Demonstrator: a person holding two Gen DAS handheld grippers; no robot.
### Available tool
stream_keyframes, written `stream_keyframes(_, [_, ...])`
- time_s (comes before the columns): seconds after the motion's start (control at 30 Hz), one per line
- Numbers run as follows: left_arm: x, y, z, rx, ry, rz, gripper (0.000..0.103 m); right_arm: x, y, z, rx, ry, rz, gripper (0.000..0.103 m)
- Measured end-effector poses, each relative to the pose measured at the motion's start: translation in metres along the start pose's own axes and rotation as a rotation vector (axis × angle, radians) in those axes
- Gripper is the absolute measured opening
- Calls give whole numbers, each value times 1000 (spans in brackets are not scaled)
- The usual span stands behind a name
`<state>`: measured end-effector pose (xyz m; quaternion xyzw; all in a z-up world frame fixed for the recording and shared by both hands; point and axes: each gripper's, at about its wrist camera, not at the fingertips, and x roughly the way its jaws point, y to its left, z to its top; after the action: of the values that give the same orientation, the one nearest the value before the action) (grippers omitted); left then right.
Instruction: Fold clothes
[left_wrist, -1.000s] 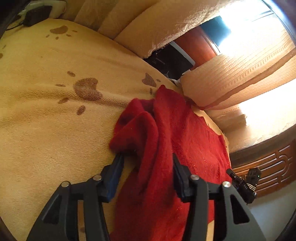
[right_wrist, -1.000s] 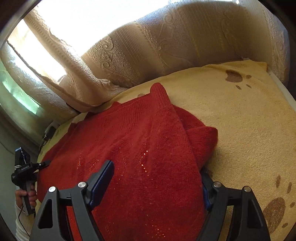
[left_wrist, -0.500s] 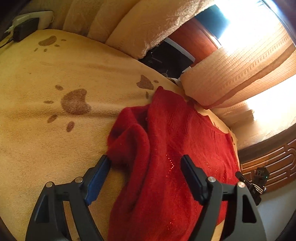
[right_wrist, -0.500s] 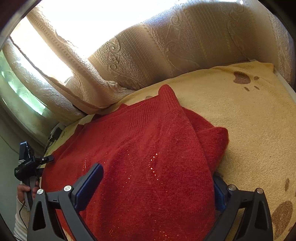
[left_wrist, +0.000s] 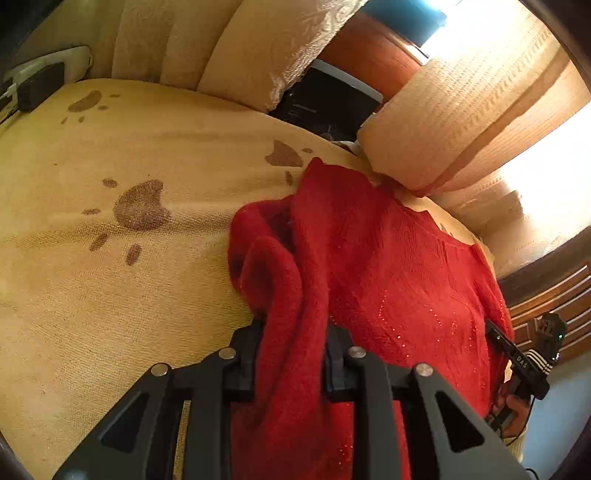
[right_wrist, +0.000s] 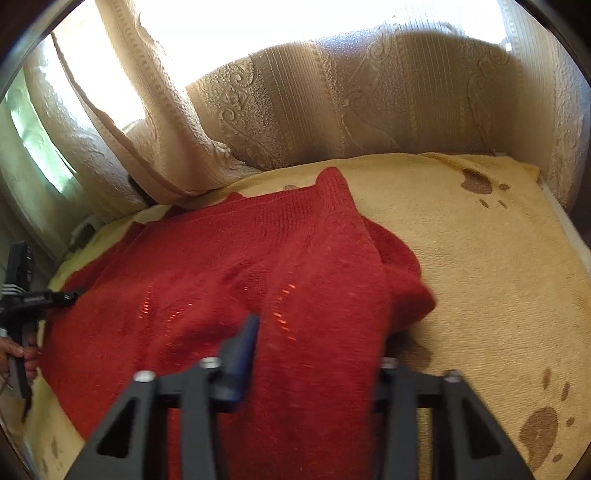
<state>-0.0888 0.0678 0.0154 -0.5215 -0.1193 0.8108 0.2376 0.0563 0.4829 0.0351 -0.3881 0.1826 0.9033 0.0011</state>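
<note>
Red knit sweater (left_wrist: 388, 266) lies spread on a yellow blanket (left_wrist: 92, 295) printed with brown paw marks (left_wrist: 142, 210), its near edge bunched and raised off the blanket toward both cameras. In the left wrist view, the left hand-held gripper (left_wrist: 293, 350) is clamped on a thick roll of the sweater's fuzzy fabric, with both black fingers pressed against the sides of the fold. In the right wrist view, the right hand-held gripper (right_wrist: 314, 354) has its fingers set wider, with red fabric filling the space between them; the left finger (right_wrist: 240, 354) with its blue pad lies against the cloth, while the right finger is mostly hidden under the draped edge, so I cannot tell whether it truly pinches the sweater. The sweater (right_wrist: 240, 266) covers the left half of the blanket (right_wrist: 480, 277) in that view, and a folded sleeve juts out to the right. Patterned cream curtains (right_wrist: 332, 110) hang at the far side, bright with window light. A person's hand (left_wrist: 513, 406) holding the other tool shows at the far right edge of the left wrist view.
</note>
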Motion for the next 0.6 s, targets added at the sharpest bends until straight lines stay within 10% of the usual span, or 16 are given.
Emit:
stream_keyframes(0.3, [7,-2,5,19,22,-18,33,6,-17,2,90,44,103,31])
stream_keyframes(0.5, [12,-18,6,103,38,-97,84,5,-11,3,69,30,113,43])
stream_keyframes(0.6, [17,-34,1,166,17,-30,88,2,-7,2,52,13,96,37])
